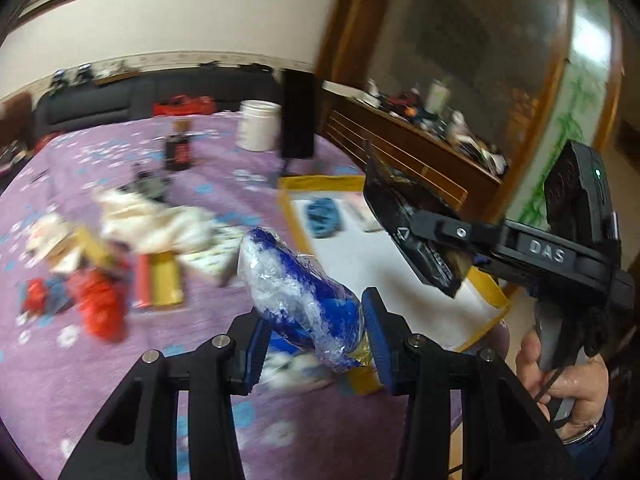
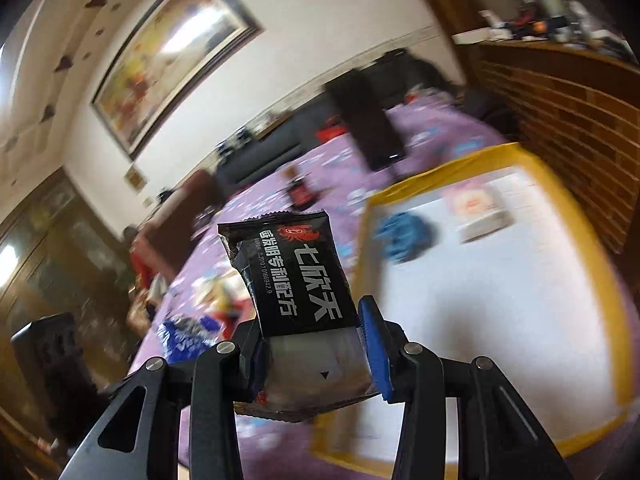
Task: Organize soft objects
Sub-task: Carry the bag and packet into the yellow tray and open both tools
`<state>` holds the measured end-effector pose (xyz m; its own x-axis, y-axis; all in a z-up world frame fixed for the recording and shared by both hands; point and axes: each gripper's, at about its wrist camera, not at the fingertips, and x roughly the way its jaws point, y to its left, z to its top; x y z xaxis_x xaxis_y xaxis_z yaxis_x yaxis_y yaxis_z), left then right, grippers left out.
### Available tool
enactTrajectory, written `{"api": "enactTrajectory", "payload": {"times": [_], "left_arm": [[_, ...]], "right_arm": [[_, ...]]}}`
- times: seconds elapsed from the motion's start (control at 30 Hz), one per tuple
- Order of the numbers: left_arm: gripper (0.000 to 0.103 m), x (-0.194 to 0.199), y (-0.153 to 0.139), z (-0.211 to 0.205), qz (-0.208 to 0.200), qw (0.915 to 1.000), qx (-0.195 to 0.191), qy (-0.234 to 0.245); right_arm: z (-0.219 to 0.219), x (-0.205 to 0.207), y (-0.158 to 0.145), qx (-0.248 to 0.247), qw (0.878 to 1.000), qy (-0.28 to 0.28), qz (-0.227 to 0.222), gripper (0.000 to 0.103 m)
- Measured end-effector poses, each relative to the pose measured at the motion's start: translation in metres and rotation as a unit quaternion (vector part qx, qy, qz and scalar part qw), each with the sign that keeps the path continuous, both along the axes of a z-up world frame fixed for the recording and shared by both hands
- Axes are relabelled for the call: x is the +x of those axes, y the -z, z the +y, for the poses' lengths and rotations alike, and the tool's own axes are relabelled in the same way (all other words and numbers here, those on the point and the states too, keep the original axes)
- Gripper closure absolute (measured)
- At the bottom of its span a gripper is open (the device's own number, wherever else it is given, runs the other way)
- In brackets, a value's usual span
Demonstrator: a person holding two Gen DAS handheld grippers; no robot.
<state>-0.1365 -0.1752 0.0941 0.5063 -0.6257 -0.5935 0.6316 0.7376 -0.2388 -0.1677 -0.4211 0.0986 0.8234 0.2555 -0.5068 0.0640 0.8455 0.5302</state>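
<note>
Now | left gripper (image 1: pixel 316 344) clamps crinkly blue-white bundle (image 1: pixel 300 300) | right gripper (image 2: pixel 316 356) clamps glossy black packet (image 2: pixel 296 276)

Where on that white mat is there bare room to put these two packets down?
White mat: near half is bare, bordered by the yellow edge. Far end holds a blue bundle and pale packet. The pile on the purple cloth is crowded.

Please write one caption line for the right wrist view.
Right gripper clamps a black foil snack packet above the yellow-edged white mat.

White jar (image 1: pixel 259 125), framed painting (image 2: pixel 168 54)
</note>
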Motion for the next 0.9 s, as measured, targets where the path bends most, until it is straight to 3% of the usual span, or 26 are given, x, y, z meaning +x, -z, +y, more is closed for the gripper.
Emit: {"api": "enactTrajectory", "payload": {"times": [0.23, 0.37, 0.67, 0.8, 0.87, 0.9], "left_arm": [[0.060, 0.007, 0.018, -0.067, 0.035, 0.9976, 0.010, 0.059], [0.060, 0.015, 0.033, -0.098, 0.059, 0.9951, 0.019, 0.077], [0.059, 0.021, 0.063, -0.117, 0.083, 0.9918, 0.051, 0.083], [0.052, 0.016, 0.064, -0.116, 0.078, 0.9917, 0.054, 0.087], [0.043, 0.014, 0.063, -0.116, 0.077, 0.9918, 0.054, 0.088], [0.035, 0.013, 0.062, -0.115, 0.076, 0.9919, 0.052, 0.088]], "right_arm": [[-0.048, -0.006, 0.019, -0.045, 0.995, 0.077, 0.045, 0.058], [-0.061, -0.002, 0.031, -0.059, 0.991, 0.095, 0.071, 0.058], [-0.065, 0.008, 0.049, -0.083, 0.986, 0.104, 0.102, 0.057], [-0.061, 0.007, 0.051, -0.079, 0.986, 0.101, 0.105, 0.055], [-0.060, 0.006, 0.050, -0.082, 0.986, 0.101, 0.103, 0.052], [-0.060, 0.005, 0.049, -0.082, 0.986, 0.102, 0.102, 0.045]]}}
